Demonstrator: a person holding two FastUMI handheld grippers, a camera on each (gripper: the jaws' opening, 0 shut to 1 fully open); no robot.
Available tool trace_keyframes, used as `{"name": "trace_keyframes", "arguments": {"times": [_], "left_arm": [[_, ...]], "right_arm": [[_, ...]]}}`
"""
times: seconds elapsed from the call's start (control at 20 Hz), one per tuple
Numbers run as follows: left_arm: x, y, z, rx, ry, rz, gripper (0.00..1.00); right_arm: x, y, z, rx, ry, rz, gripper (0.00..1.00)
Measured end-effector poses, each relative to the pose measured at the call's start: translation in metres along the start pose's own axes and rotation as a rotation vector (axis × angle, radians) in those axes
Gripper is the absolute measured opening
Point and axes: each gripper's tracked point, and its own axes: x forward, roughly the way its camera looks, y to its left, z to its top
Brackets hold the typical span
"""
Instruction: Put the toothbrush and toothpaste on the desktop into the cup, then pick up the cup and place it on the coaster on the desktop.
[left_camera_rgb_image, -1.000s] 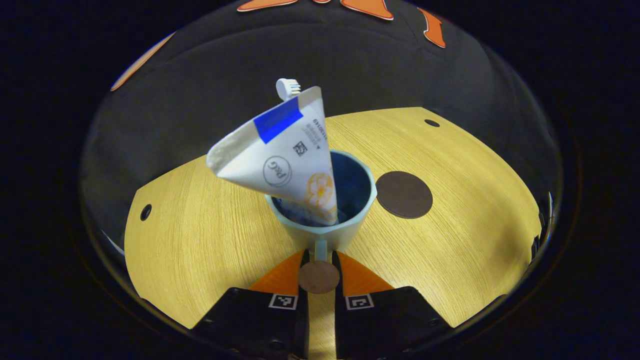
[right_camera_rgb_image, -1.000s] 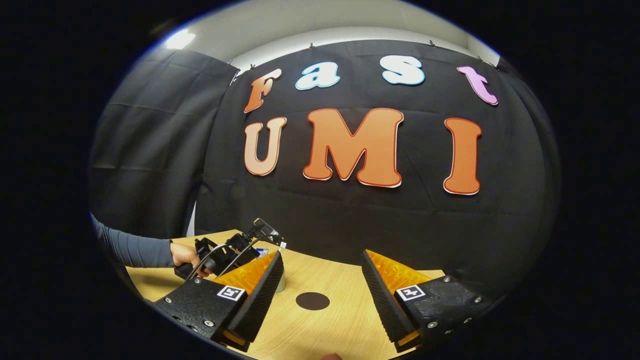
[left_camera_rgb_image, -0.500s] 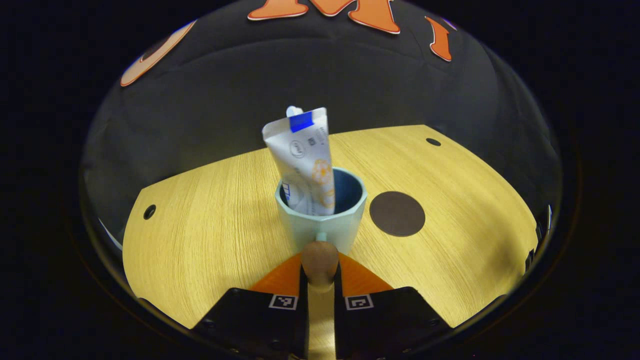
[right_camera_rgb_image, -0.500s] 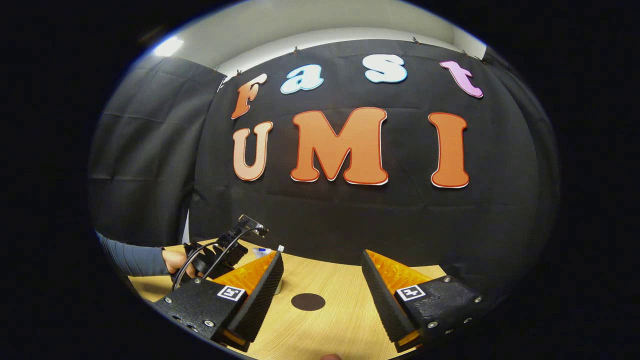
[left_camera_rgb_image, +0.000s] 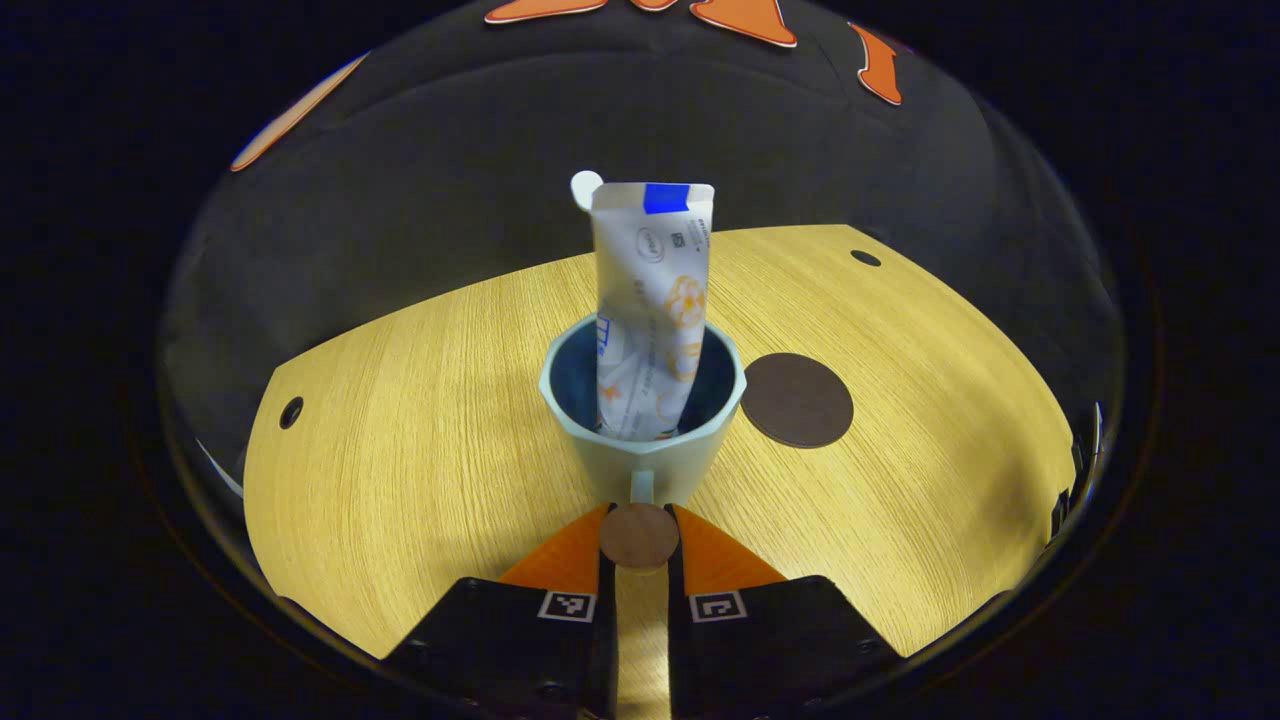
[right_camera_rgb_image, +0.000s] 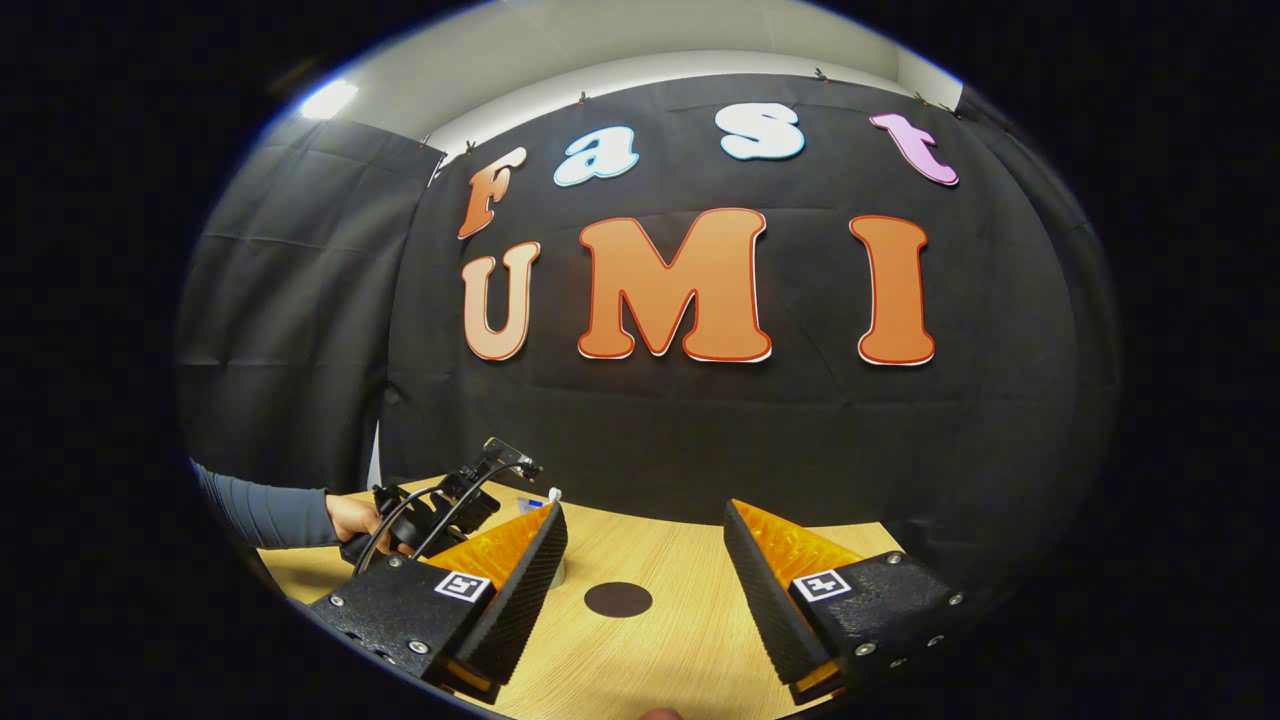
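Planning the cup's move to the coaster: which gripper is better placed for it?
Left. The left gripper is shut on the pale green cup's wooden knob handle, beside the round dark coaster. The right gripper hangs open, apart.

Bare counter (left_camera_rgb_image: 420, 420) is lying open all around the coaster (left_camera_rgb_image: 797, 399). The cup (left_camera_rgb_image: 645, 440) is standing just beside it, with the toothpaste (left_camera_rgb_image: 652, 300) sticking up tall.

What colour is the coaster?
Dark brown coaster, best seen in the left gripper view.
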Motion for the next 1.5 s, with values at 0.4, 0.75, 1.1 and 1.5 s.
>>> {"name": "trace_keyframes", "arguments": {"times": [0.4, 0.75, 1.1, 1.5], "left_arm": [[0.000, -0.009, 0.005, 0.087, 0.052, 0.008, 0.28], [-0.002, -0.004, 0.010, 0.221, 0.146, 0.010, 0.35], [0.007, -0.009, 0.011, 0.240, 0.173, -0.008, 0.39], [0.020, -0.015, 0.011, 0.167, 0.095, -0.018, 0.17]], "right_arm": [[0.004, -0.006, -0.006, 0.011, 0.019, 0.000, 0.94], [0.004, -0.006, -0.014, 0.023, 0.009, -0.003, 0.94], [0.001, -0.015, -0.019, 0.060, 0.002, -0.023, 0.94], [0.007, -0.017, -0.034, 0.077, 0.034, -0.030, 0.94]]}}
